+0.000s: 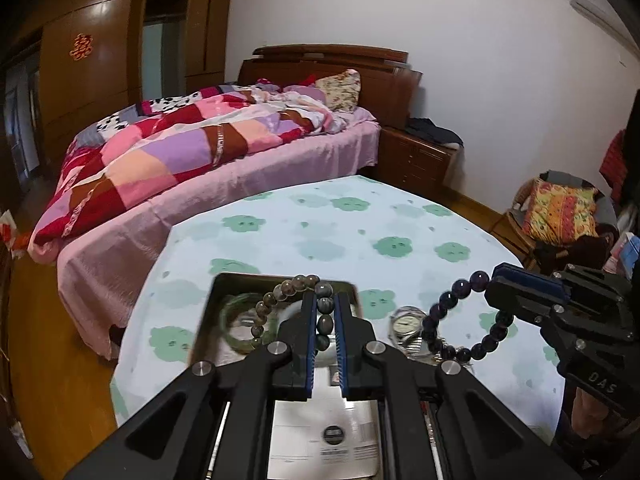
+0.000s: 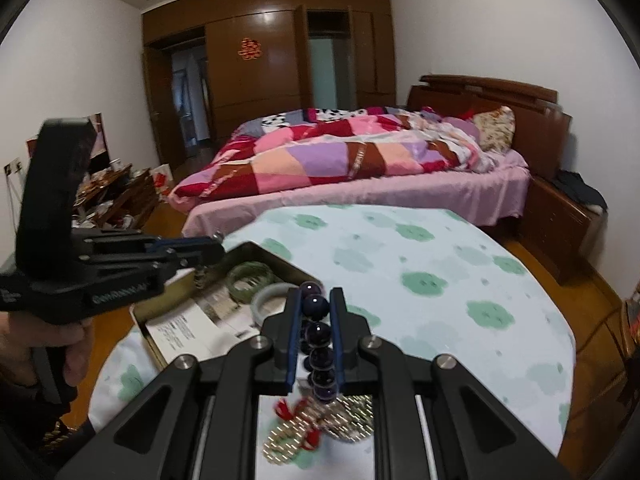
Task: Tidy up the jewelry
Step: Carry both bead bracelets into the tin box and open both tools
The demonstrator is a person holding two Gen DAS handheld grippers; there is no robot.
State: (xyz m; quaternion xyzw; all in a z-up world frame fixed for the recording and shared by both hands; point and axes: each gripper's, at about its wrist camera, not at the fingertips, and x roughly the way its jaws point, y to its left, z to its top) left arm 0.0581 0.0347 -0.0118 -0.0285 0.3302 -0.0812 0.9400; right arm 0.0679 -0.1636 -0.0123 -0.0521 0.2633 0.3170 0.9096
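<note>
My left gripper (image 1: 325, 300) is shut on a grey-brown bead bracelet (image 1: 286, 290) and holds it over the metal tin box (image 1: 208, 312). The right gripper (image 1: 494, 280) is shut on a dark purple bead bracelet (image 1: 440, 312) that hangs above the table to the right of the box. In the right wrist view my right gripper (image 2: 314, 294) clamps the purple beads (image 2: 316, 306), and the left gripper (image 2: 208, 252) hovers over the box (image 2: 144, 320). A green bangle (image 2: 250, 274) and a pale bangle (image 2: 272, 300) lie inside the box.
A wristwatch (image 1: 406, 326) lies on the round table with a cloud-print cloth (image 1: 320, 220). A gold chain with red thread (image 2: 316, 424) lies under the right gripper. Papers line the box. A bed (image 1: 200, 152) stands behind the table.
</note>
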